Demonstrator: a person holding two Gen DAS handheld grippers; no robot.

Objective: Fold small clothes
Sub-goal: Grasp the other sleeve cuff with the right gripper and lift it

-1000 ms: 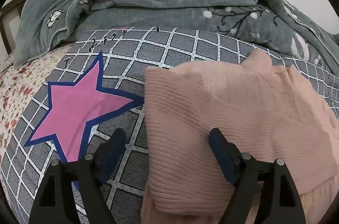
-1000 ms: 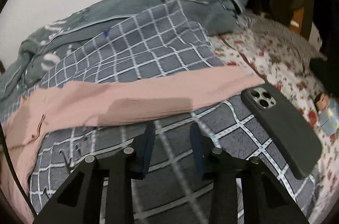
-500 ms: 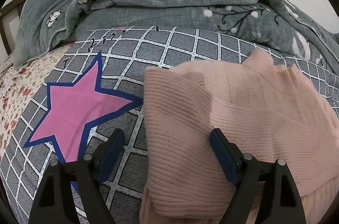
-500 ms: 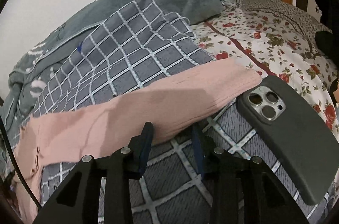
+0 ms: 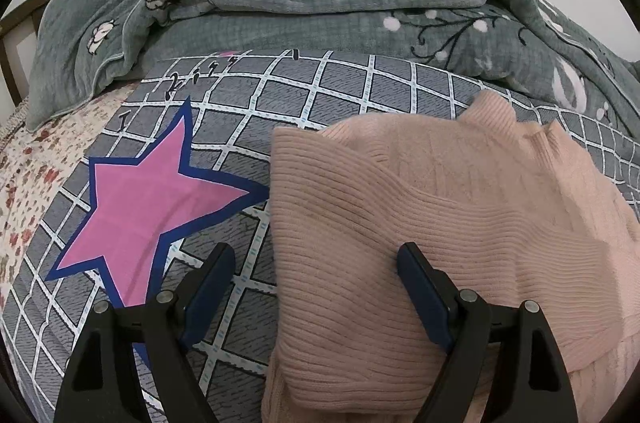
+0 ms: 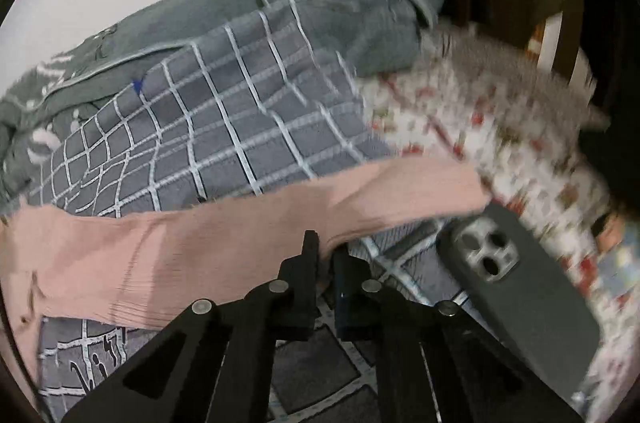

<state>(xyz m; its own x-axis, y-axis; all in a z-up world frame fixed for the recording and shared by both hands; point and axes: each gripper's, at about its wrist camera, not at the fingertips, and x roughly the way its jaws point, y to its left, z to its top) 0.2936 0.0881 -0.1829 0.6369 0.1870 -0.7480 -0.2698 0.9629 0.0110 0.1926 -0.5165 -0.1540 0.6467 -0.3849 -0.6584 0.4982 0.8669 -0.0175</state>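
A pink ribbed sweater (image 5: 420,223) lies on a grey checked bedspread (image 5: 320,91), its left part folded over. My left gripper (image 5: 316,277) is open and hovers over the sweater's left edge, one finger over the bedspread, the other over the knit. In the right wrist view the sweater's long sleeve (image 6: 248,227) stretches across the bedspread (image 6: 224,111). My right gripper (image 6: 326,255) is shut on the sleeve's lower edge near the cuff end.
A dark phone (image 6: 520,287) lies face down just right of the right gripper, by the sleeve cuff. A grey-green quilt (image 5: 300,3) is heaped at the back. A pink star (image 5: 148,207) is printed on the bedspread. A floral sheet (image 6: 500,143) and wooden furniture (image 6: 560,3) lie at the right.
My right gripper moved forward onto the sleeve and closed on its lower edge. The left gripper stayed open and hardly moved.
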